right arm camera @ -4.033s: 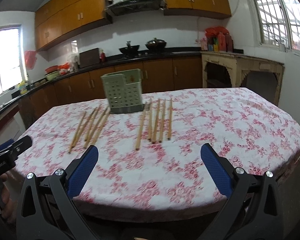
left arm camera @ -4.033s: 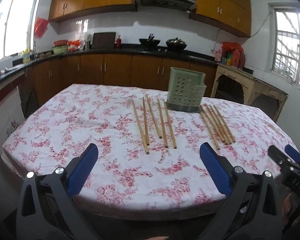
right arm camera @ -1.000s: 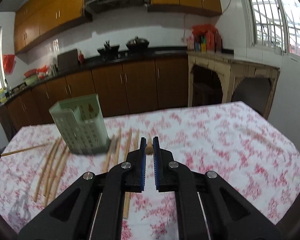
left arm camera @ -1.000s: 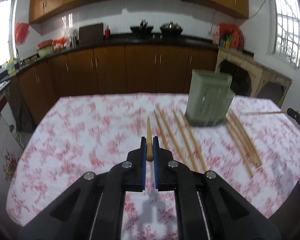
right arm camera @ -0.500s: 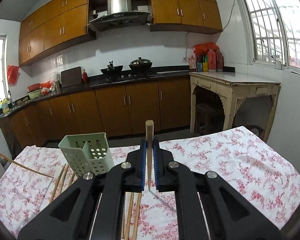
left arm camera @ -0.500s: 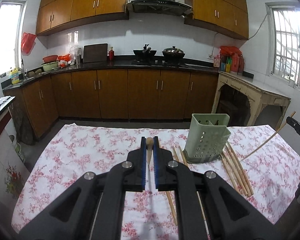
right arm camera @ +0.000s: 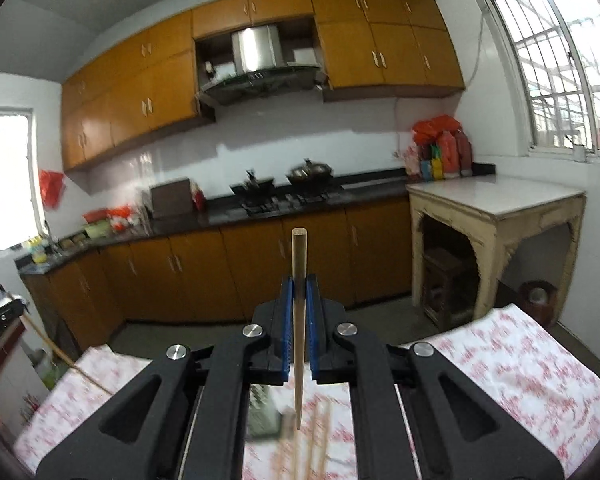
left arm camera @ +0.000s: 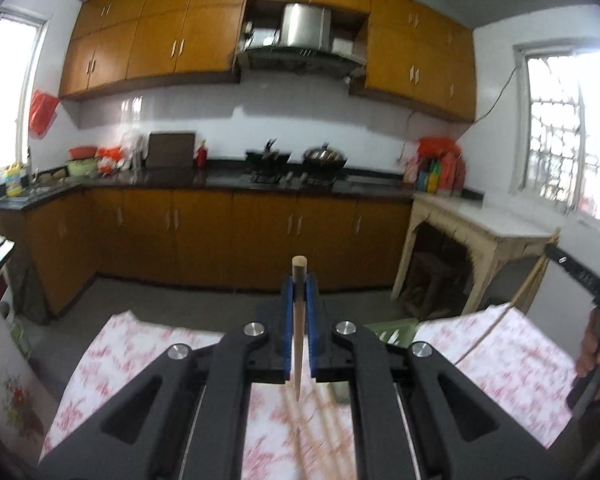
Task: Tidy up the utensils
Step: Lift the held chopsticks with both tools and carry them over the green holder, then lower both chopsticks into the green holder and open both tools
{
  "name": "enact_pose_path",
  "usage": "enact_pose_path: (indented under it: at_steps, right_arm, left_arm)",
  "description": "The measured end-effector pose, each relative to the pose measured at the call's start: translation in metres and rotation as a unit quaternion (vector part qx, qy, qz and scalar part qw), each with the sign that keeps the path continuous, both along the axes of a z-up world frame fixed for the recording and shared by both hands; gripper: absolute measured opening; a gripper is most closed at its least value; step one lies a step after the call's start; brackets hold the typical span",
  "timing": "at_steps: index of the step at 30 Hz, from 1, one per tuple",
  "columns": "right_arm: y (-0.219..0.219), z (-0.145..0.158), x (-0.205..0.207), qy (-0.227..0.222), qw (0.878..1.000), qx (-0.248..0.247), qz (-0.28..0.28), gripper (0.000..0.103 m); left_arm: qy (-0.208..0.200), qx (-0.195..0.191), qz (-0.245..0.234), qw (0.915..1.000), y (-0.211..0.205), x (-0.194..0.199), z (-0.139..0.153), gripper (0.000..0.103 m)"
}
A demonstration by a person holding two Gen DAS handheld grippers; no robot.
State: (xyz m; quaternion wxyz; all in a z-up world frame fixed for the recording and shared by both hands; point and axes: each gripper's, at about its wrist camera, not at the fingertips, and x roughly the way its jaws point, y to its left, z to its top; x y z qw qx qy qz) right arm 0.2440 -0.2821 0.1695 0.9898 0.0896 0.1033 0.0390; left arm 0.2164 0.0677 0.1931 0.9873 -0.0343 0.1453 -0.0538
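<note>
My left gripper is shut on a wooden chopstick that stands nearly upright between its blue pads, high above the floral tablecloth. My right gripper is likewise shut on a second chopstick, thick end up. The green perforated holder peeks out behind the left gripper's body and shows blurred under the right gripper, holder. Loose chopsticks lie on the cloth beside it. Each wrist view catches the other gripper at its edge, slanted chopstick included.
A person's hand grips the right tool at the frame edge. Beyond the table stand brown kitchen cabinets, a stove with pots, and a pale side table with a stool under it.
Both grippers have risen with their chopsticks, which now hang clear of the table. The table and holder have dropped to the bottom of both views.
</note>
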Motion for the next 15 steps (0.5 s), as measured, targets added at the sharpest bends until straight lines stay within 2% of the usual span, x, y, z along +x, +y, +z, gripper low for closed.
enact_pose_path:
  at_steps: [4,7,11,15]
  right_arm:
    - [0.019,0.018,0.010,-0.027,0.999,-0.002,0.018,0.007]
    - [0.032,0.019,0.022,-0.025,0.999,-0.004,0.031,0.007]
    - [0.042,0.011,0.036,-0.026,0.999,-0.004,0.042,0.007]
    - [0.049,-0.003,0.051,-0.017,0.999,-0.001,0.047,0.007]
  left_arm:
    - [-0.036,-0.004,-0.021,0.9991,-0.027,0.009,0.035,0.007]
    - [-0.037,-0.015,-0.039,0.9985,-0.042,0.023,0.045,0.007]
    - [-0.033,-0.028,-0.042,0.9981,-0.058,0.045,0.042,0.007]
    - [-0.020,-0.033,-0.034,0.9986,-0.066,0.069,0.026,0.007]
